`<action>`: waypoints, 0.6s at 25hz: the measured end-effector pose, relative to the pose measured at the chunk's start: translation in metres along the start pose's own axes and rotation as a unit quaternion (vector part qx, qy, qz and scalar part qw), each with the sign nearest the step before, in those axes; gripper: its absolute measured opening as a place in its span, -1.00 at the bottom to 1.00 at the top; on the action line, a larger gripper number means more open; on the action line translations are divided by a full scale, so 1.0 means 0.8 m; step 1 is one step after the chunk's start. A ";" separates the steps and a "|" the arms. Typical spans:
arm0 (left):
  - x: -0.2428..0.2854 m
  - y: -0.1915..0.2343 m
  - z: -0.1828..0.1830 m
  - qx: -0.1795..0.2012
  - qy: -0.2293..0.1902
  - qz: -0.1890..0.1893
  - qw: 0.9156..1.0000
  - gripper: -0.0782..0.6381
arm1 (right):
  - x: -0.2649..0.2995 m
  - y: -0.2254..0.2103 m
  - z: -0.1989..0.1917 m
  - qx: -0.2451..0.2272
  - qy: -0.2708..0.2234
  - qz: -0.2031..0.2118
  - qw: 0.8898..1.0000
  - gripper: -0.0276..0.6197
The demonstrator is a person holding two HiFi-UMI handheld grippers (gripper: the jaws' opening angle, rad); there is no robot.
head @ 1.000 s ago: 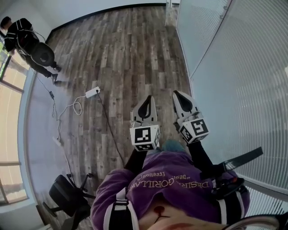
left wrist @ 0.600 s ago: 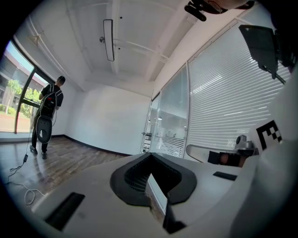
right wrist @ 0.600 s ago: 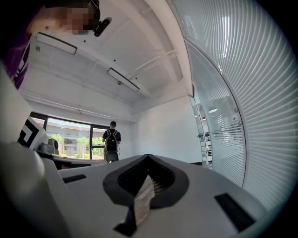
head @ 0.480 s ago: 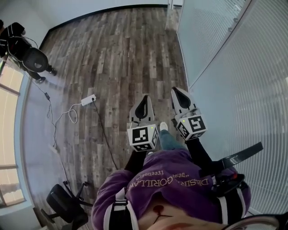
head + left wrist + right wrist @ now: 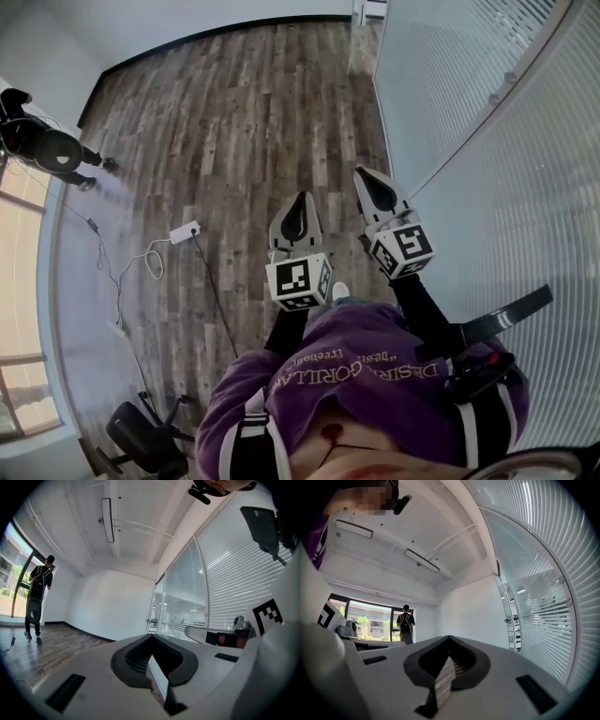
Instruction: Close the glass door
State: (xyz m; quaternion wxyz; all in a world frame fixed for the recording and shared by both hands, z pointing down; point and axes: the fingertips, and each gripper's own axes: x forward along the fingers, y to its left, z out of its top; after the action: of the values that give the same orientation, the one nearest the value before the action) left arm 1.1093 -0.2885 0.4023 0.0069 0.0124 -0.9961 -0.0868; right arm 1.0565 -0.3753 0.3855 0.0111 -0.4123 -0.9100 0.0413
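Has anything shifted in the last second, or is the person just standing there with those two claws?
The wearer has walked forward beside the glass wall: the white power strip, the office chair and the other person have all slid down the head view. Nothing was gripped or released. The left gripper and right gripper stay shut, empty and held out in front.

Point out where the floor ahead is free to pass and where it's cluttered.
Free: the wood floor between the glass wall and the power strip. Crowded: left side, with the strip's cable, an office chair and a person.
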 end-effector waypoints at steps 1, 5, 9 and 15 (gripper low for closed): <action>0.011 0.001 -0.002 0.001 0.003 0.002 1.000 -0.83 | 0.009 -0.010 -0.002 0.001 0.001 0.001 1.000 -0.94; 0.046 0.021 -0.005 0.000 0.013 0.019 1.000 -0.83 | 0.046 -0.032 -0.008 0.005 0.009 0.010 1.000 -0.94; 0.089 0.059 0.002 0.001 0.014 0.029 0.999 -0.83 | 0.097 -0.045 -0.013 0.008 0.013 0.012 1.000 -0.94; 0.173 0.123 0.013 0.016 0.011 0.013 1.000 -0.83 | 0.196 -0.076 -0.016 0.010 0.001 -0.009 1.000 -0.94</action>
State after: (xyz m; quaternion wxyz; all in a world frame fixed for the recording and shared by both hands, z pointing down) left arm 0.9684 -0.1936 0.4105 0.0191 0.0003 -0.9973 -0.0708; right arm 0.9079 -0.2965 0.4013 0.0169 -0.4040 -0.9132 0.0501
